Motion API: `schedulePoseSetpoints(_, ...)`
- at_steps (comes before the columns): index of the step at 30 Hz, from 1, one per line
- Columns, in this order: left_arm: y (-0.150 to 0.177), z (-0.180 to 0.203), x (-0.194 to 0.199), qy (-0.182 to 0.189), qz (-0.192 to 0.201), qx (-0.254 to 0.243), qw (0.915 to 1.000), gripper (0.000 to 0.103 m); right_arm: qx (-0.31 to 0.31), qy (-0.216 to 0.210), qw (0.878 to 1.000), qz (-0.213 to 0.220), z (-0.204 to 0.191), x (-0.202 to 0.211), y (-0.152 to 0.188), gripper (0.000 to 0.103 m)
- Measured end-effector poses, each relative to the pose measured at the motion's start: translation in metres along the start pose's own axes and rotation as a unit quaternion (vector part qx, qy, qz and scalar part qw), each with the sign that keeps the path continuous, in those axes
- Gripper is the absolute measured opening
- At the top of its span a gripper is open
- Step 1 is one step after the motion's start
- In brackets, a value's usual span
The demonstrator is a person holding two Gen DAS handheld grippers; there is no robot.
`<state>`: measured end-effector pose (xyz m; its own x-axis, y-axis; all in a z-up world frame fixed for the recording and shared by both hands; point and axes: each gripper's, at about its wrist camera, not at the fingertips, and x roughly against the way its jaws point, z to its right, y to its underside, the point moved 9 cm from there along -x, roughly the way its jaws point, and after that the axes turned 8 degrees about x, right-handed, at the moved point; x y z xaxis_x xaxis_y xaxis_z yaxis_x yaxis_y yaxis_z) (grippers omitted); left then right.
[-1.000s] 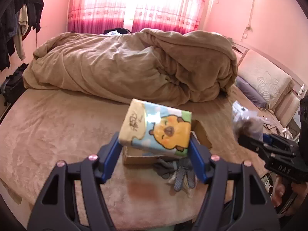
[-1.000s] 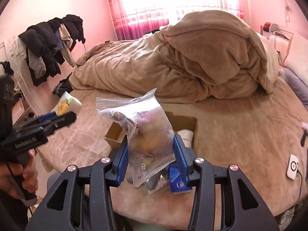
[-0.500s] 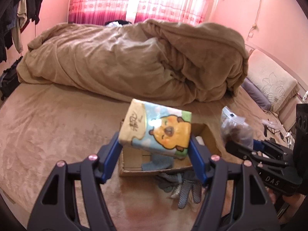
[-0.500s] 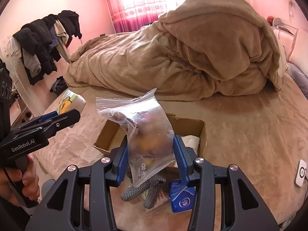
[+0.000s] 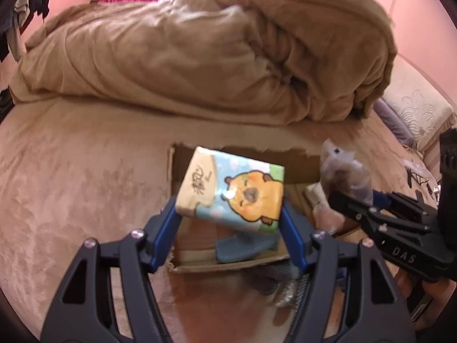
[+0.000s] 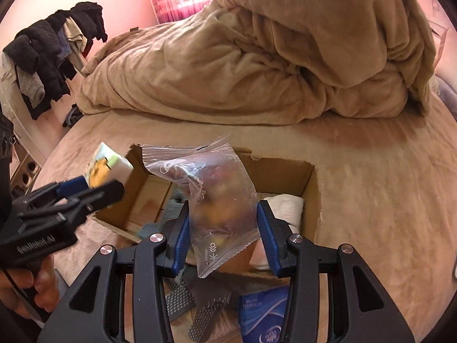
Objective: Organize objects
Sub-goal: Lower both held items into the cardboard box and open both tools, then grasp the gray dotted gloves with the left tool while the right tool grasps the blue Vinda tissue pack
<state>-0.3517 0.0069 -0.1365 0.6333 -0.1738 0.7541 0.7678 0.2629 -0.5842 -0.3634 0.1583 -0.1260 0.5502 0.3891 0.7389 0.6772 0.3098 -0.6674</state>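
My left gripper is shut on a tissue pack printed with an orange cartoon animal, held above the open cardboard box on the bed. My right gripper is shut on a clear zip bag of snacks, held over the same box. Each gripper shows in the other's view: the right gripper at the right, the left gripper at the left with the tissue pack. A blue cloth and a white roll lie inside the box.
Grey dotted work gloves and a blue packet lie on the bed in front of the box. A heaped tan duvet fills the far side. Clothes hang on a rack at left. Pillows lie at right.
Both grippers have moved forward and lower with their loads, and now hang over the open box. Both stay shut.
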Motion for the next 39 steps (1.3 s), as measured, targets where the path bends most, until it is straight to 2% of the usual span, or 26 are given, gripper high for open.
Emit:
schedulePoseSetpoints(7, 0.008, -0.004, -0.019, -0.019, -0.012, -0.004, 0.9997, 0.069, 0.023, 0.009, 1.0, -0.011, -0.002, -0.019, 0.005, 0.047)
schedulePoseSetpoints(8, 0.008, -0.003, -0.019, -0.018, -0.009, -0.002, 0.9998, 0.072, 0.025, 0.014, 0.999, -0.013, -0.001, -0.022, 0.006, 0.047)
schedulePoseSetpoints(11, 0.008, 0.0, -0.013, -0.003, -0.003, 0.005, 1.0, 0.081, 0.023, 0.017, 0.999, -0.016, 0.001, -0.024, 0.006, 0.055)
schedulePoseSetpoints(18, 0.007, -0.003, 0.017, -0.008, 0.015, 0.012, 0.9998, 0.088, 0.022, 0.028, 0.999, -0.007, 0.002, -0.009, 0.006, 0.057)
schedulePoseSetpoints(24, 0.005, 0.004, 0.055, -0.003, 0.037, 0.005, 0.9993, 0.089, 0.02, 0.035, 0.999, 0.011, 0.003, 0.025, 0.005, 0.059)
schedulePoseSetpoints(33, 0.017, 0.029, 0.115, 0.015, 0.062, -0.012, 0.9979, 0.089, 0.026, 0.044, 0.998, 0.044, -0.003, 0.097, 0.01, 0.066)
schedulePoseSetpoints(39, 0.036, 0.041, 0.137, 0.019, 0.056, -0.028, 0.9979, 0.09, 0.042, 0.047, 0.996, 0.058, -0.012, 0.14, 0.019, 0.068)
